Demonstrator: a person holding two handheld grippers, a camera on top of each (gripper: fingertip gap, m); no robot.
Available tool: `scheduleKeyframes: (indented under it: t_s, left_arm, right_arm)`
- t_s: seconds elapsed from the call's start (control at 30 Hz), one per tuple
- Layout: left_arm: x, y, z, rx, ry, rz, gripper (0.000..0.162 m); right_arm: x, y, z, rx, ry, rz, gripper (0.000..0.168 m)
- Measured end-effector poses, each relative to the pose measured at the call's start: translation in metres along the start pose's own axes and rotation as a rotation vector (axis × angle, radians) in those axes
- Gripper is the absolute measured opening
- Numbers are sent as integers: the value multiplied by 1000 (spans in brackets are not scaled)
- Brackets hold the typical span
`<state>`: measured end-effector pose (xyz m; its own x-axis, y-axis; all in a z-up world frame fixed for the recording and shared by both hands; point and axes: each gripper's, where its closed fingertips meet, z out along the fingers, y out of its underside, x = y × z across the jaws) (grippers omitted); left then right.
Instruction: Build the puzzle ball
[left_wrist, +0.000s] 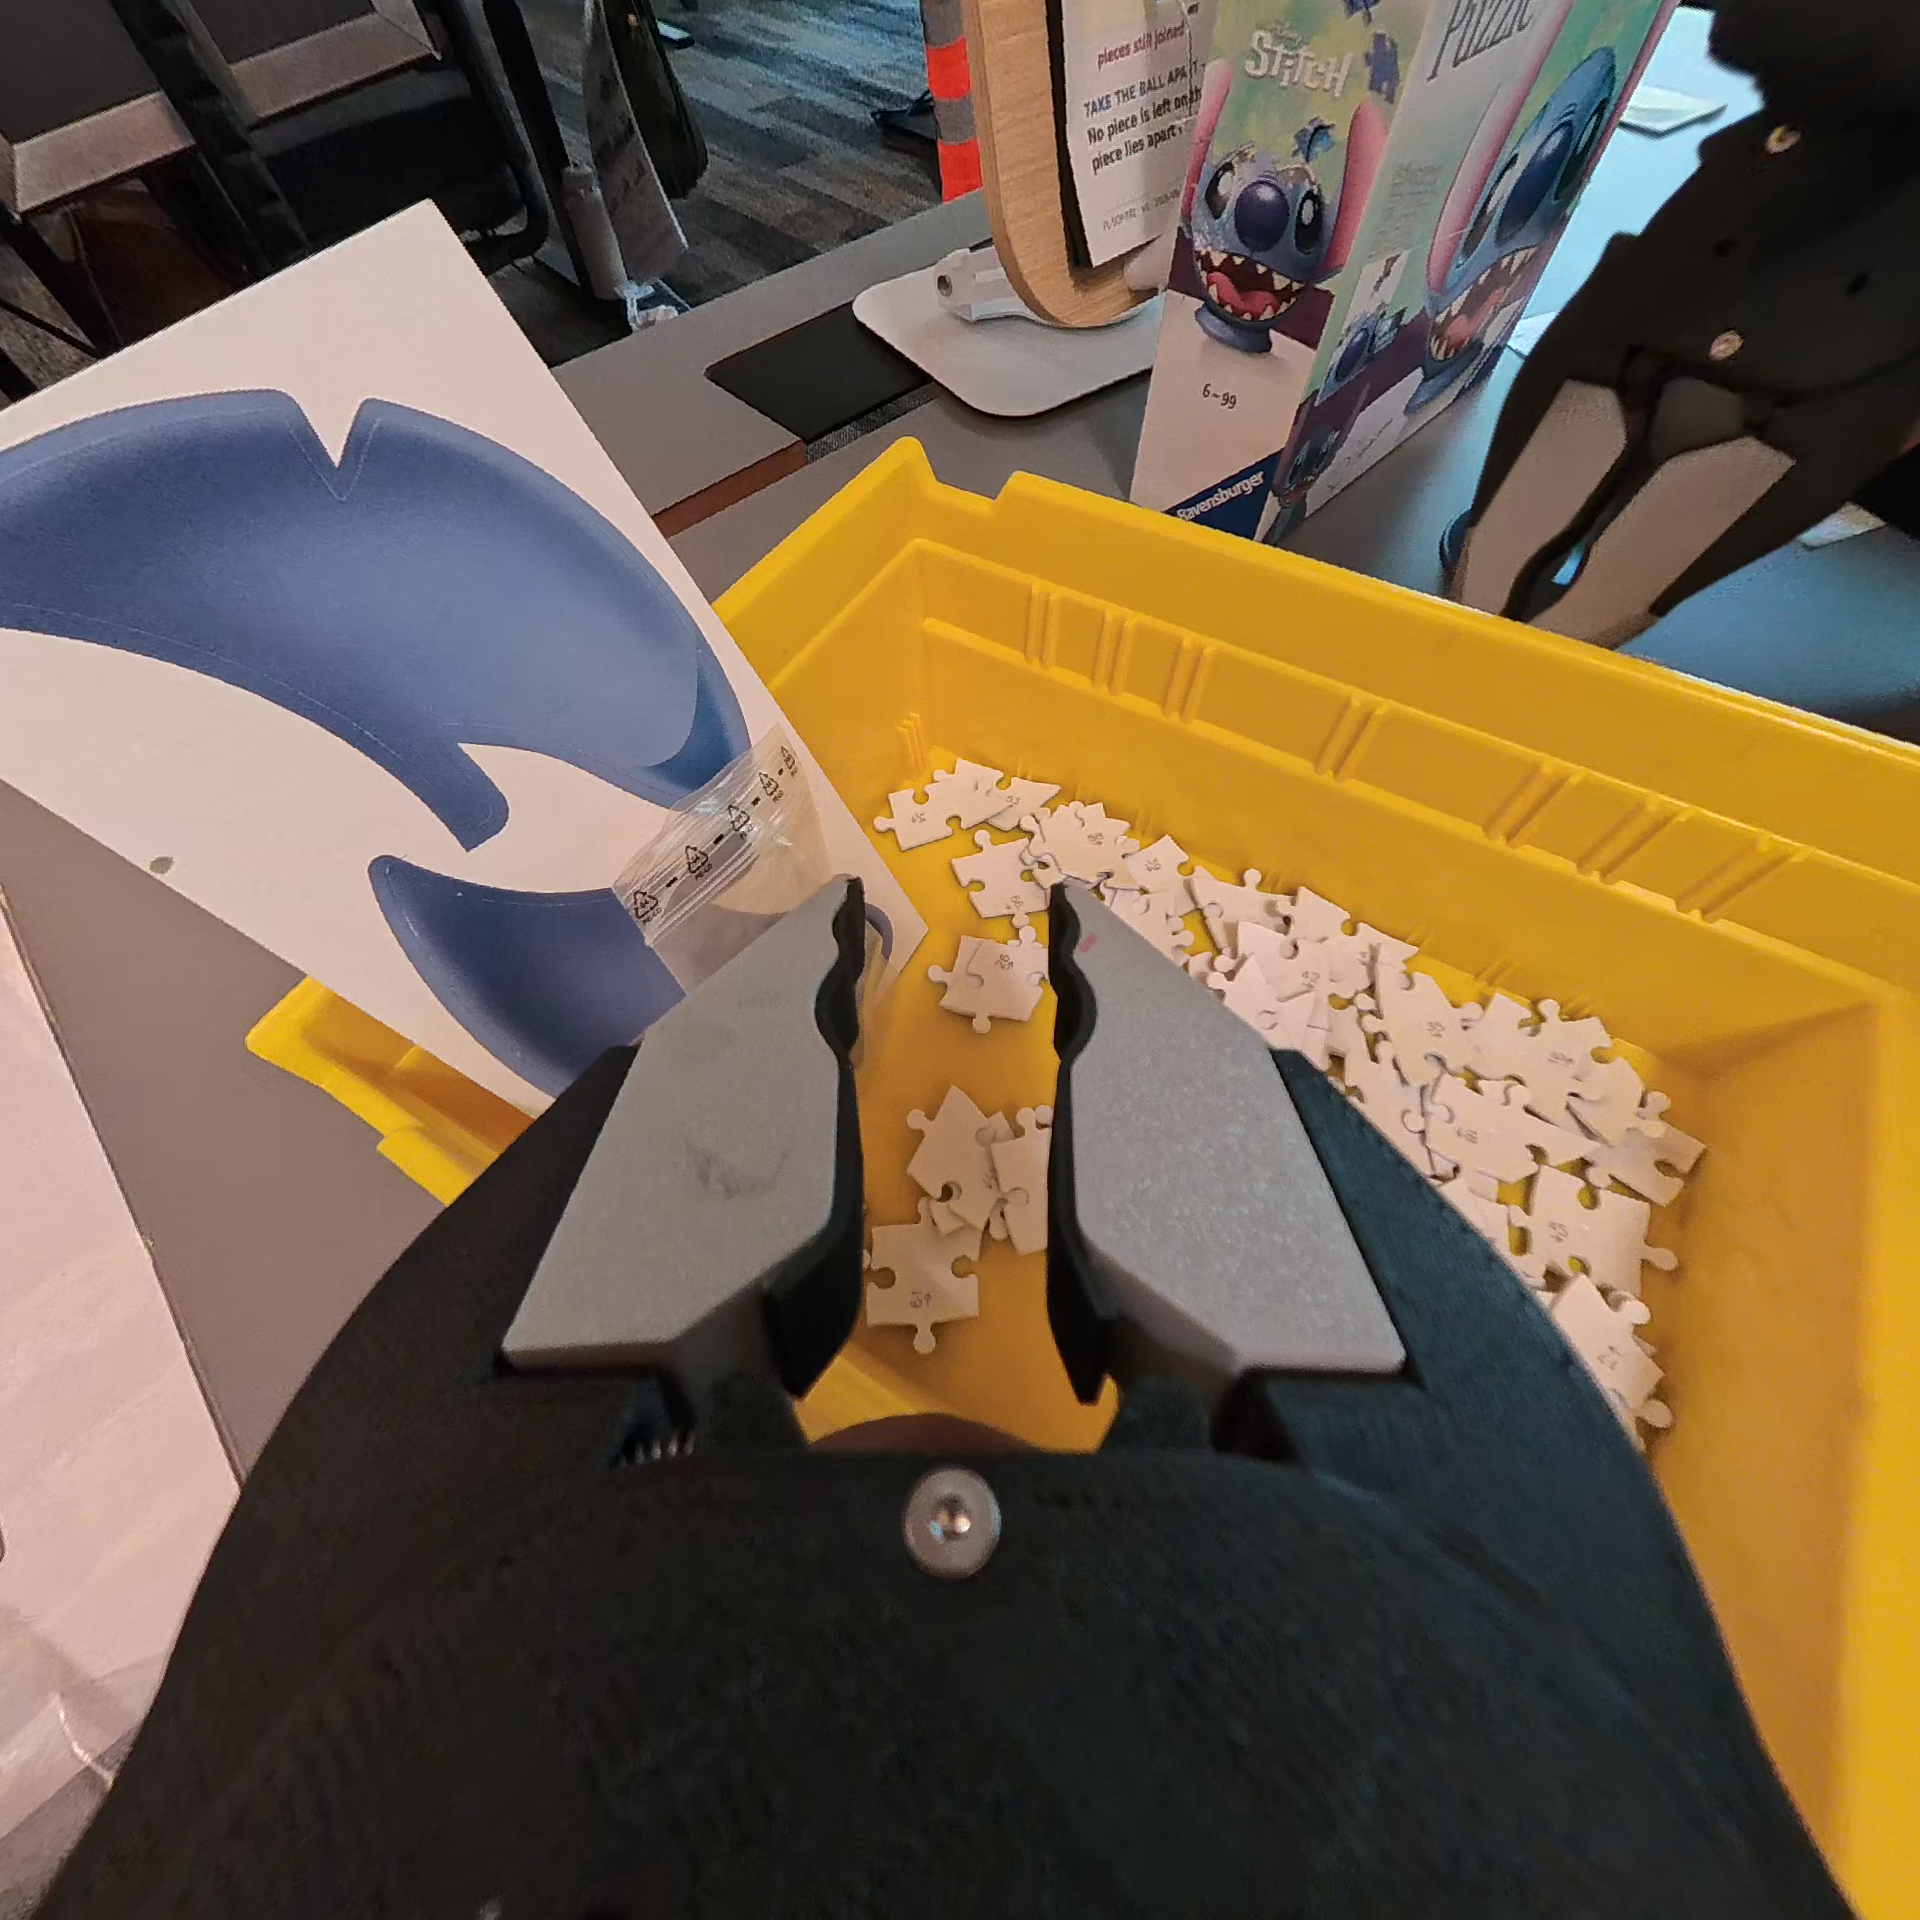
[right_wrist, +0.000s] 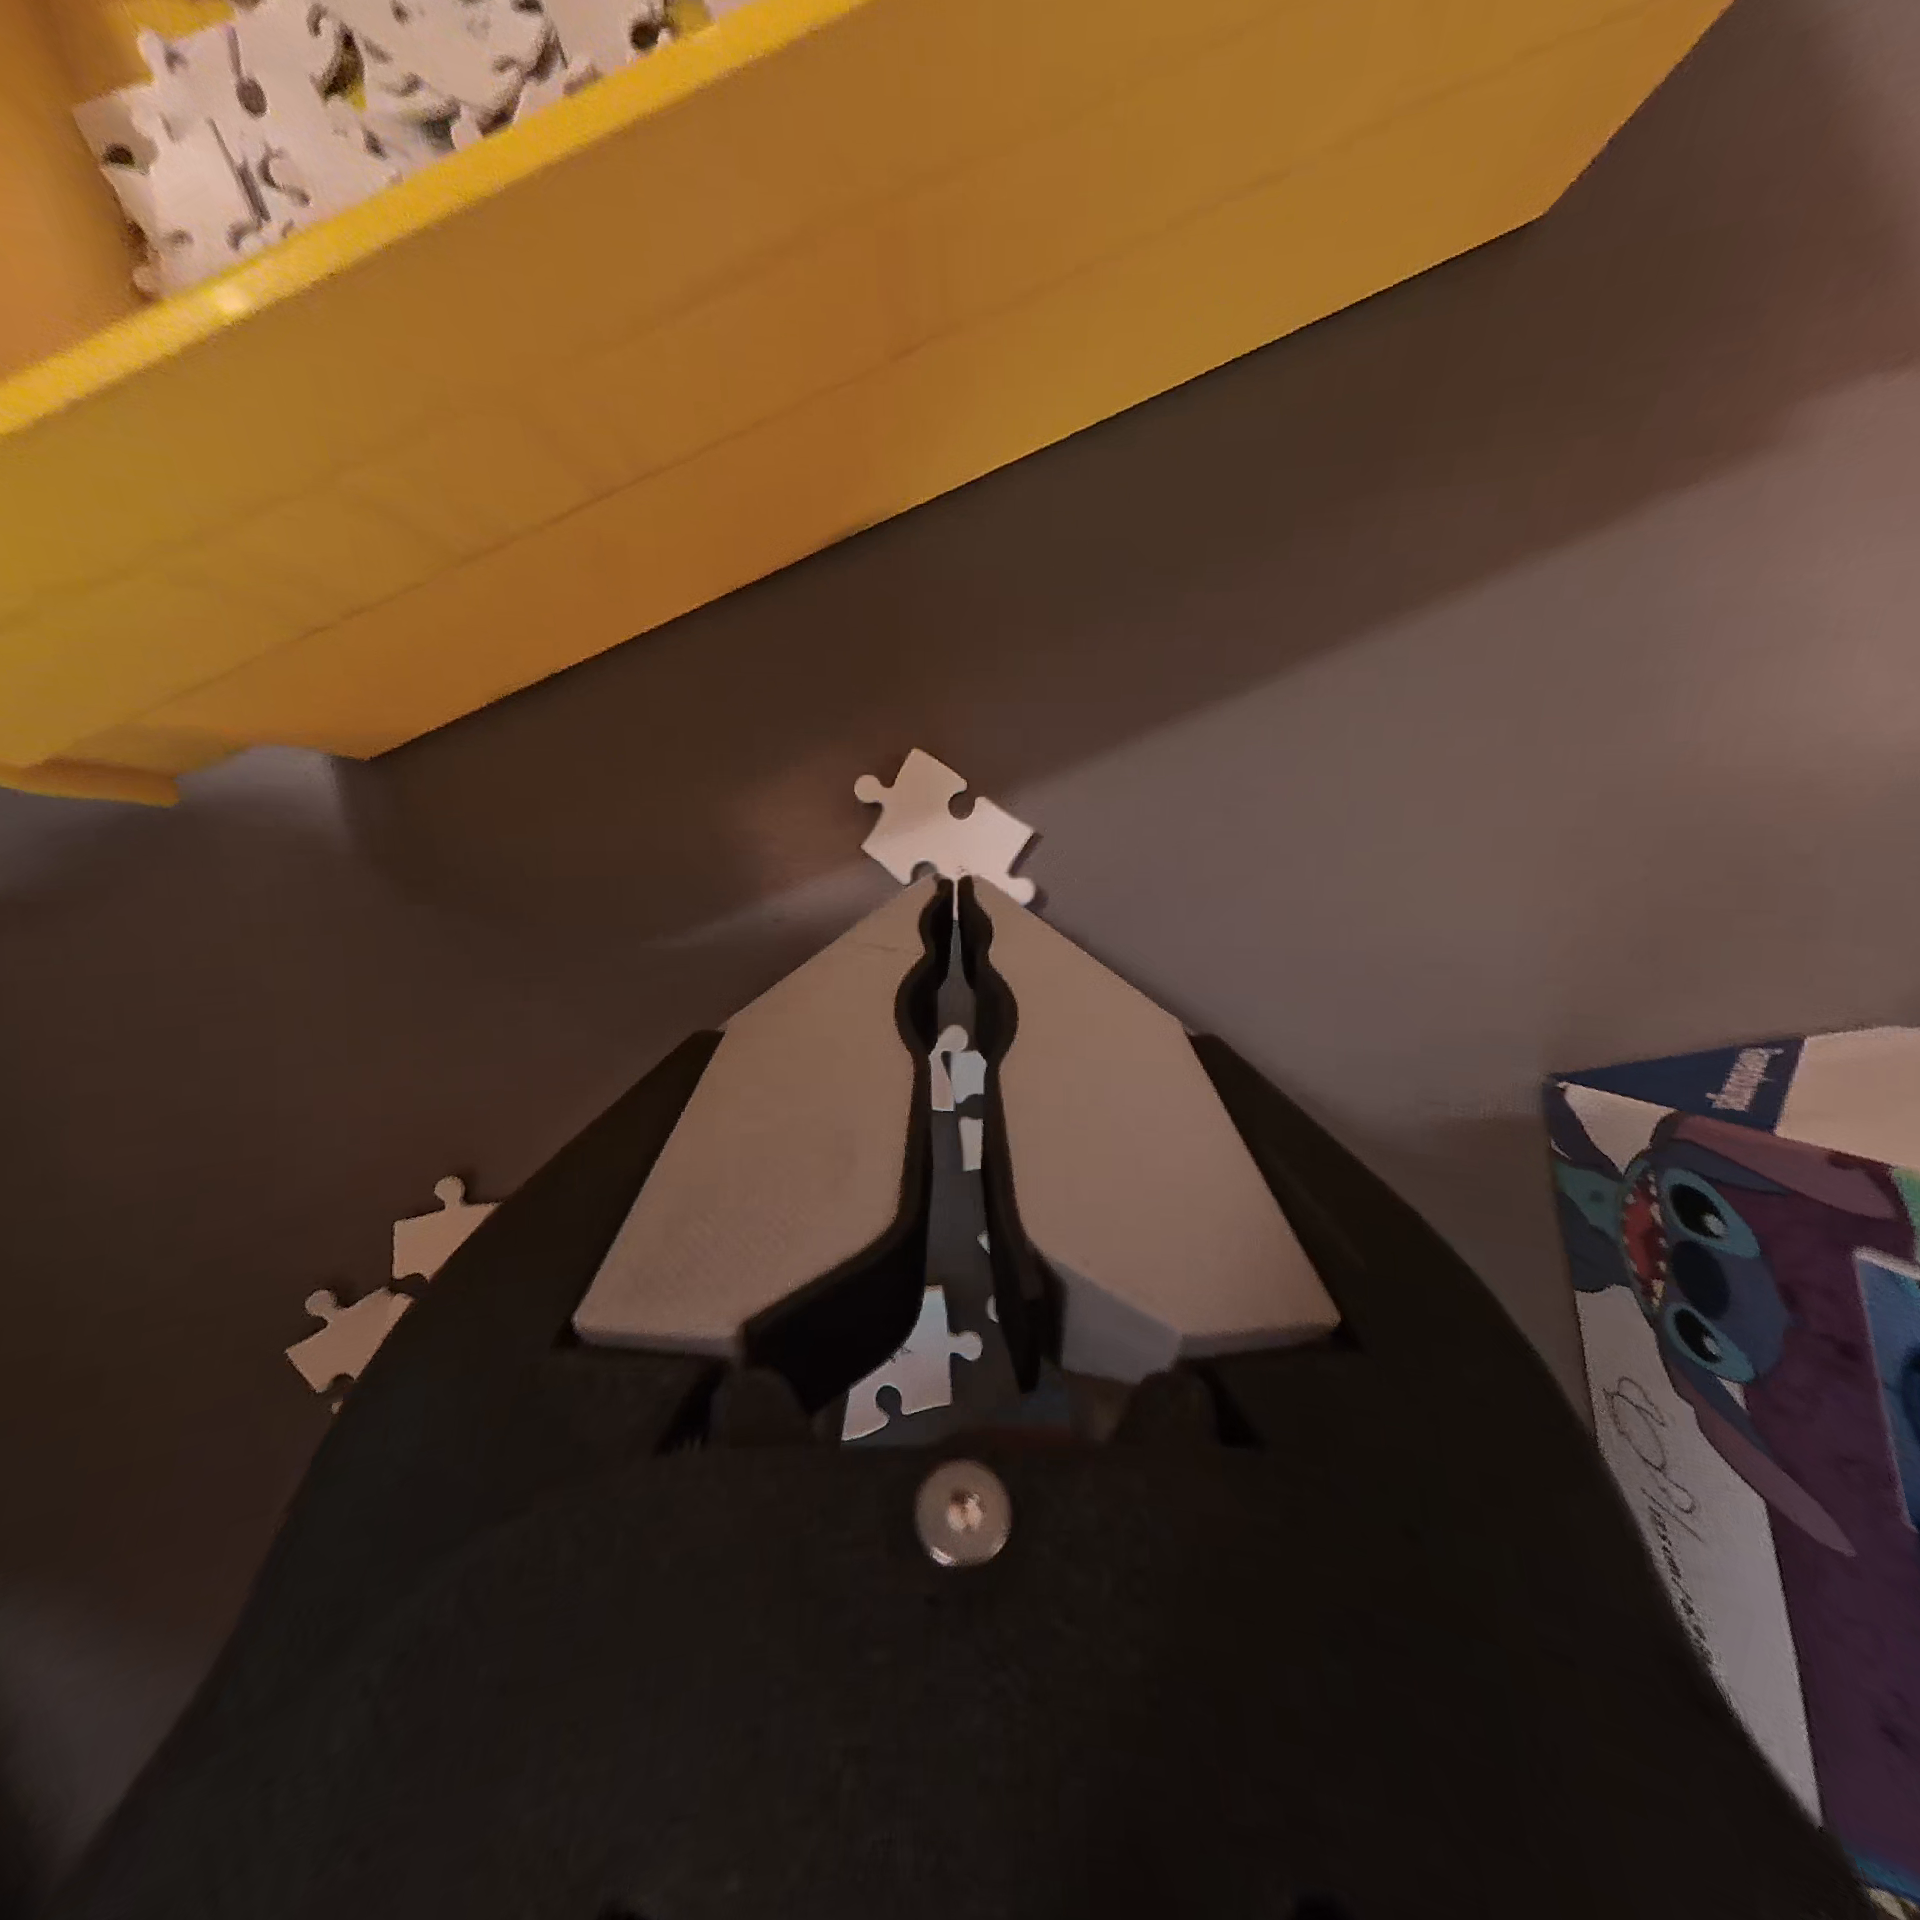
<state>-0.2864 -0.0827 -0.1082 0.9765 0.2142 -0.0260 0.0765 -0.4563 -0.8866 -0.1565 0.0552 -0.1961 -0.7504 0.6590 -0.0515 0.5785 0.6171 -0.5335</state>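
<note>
In the left wrist view a yellow bin holds several white puzzle pieces, backs up. My left gripper is open and empty, hovering over the bin's near left part. The right gripper shows beyond the bin's far rim. In the right wrist view my right gripper is shut on a white puzzle piece, held by its edge over the grey table beside the bin's outer wall. More loose white pieces lie on the table under and left of the gripper.
A white card with blue ear shapes leans on the bin's left rim, a clear plastic bag on it. The puzzle box stands behind the bin; it also shows in the right wrist view. A wooden stand with a sheet is farther back. My hands' fingertips stand some 20 centimetres from each other.
</note>
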Motion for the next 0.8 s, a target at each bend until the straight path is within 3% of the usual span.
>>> scheduleKeyframes:
  t_s: [0.8]
  left_arm:
    - [0, 0, 0, -2, -2, 3, 33]
  right_arm:
    - [15, -1, -9, 23, 63, 24, 3]
